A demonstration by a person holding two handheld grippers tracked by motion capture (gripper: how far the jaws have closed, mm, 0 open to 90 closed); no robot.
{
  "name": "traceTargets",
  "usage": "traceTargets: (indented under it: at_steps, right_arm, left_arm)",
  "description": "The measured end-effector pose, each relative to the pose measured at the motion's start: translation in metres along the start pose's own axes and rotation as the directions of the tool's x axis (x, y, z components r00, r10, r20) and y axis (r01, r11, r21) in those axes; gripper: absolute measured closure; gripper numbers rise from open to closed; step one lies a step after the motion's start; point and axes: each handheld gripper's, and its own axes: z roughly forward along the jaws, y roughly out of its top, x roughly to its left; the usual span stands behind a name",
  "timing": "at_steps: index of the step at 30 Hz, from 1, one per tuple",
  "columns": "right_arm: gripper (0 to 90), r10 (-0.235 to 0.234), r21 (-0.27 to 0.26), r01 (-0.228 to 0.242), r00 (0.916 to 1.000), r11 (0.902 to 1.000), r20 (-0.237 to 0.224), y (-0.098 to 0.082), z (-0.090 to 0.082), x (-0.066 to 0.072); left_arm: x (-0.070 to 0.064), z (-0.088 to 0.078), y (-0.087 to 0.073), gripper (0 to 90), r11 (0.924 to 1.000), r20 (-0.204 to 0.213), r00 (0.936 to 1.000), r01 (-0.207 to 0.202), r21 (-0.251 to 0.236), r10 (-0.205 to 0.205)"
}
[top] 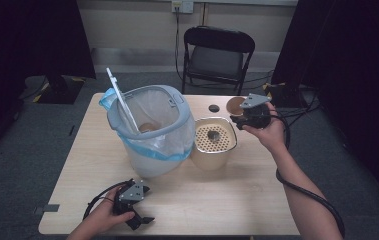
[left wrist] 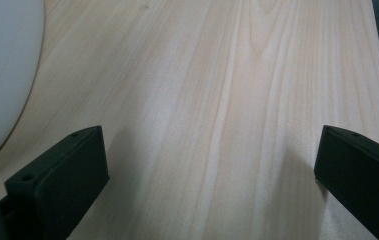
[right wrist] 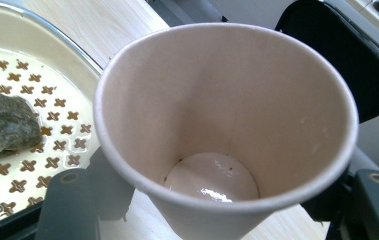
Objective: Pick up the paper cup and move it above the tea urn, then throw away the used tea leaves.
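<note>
R gripper clamps paper cup, tilted

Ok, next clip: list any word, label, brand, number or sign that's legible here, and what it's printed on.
None can be read.
Paper cup in the right gripper: plain inside, no print visible.
Lined bin and its white lid: no lettering to be seen.
Cream container with the perforated tray: cross-shaped holes, no text.
Wall socket: too small to tell whether it carries markings.
Table: bare wood grain.
</note>
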Motion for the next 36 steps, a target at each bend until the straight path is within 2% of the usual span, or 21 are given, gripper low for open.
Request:
traceTargets:
  at_steps: [7, 18, 25, 31, 36]
  right_arm:
    - [30.1, 0.052, -0.015, -0.052, 0.9986, 0.9985, -0.006, 0.002, -0.006, -0.005]
    - [30.1, 0.102, -0.004, -0.103, 0.9931, 0.9947, -0.058, 0.009, -0.01, -0.001]
    - [30.1, 0.104, -0.017, -0.105, 0.9919, 0.9943, -0.073, 0.016, -0.013, 0.001]
    - [30.1, 0.119, -0.02, -0.122, 0.9877, 0.9924, -0.101, 0.019, -0.016, 0.0]
    - [30.0, 0.142, -0.011, -0.145, 0.9811, 0.9894, -0.132, 0.022, -0.017, 0.0]
  left_arm:
    - [0.0, 0.0, 0.0, 0.0, 1.0, 0.002, 1.0, -0.002, 0.001, 0.002]
    - [0.0, 0.0, 0.0, 0.0, 1.0, 0.001, 1.0, -0.003, 0.001, 0.003]
    - [0.0, 0.0, 0.0, 0.0, 1.0, -0.002, 1.0, -0.004, 0.001, 0.004]
    - [0.0, 0.0, 0.0, 0.0, 1.0, -0.001, 1.0, -0.005, 0.0, 0.005]
    - [0.0, 0.0, 0.0, 0.0, 1.0, -0.002, 1.0, -0.004, 0.0, 0.004]
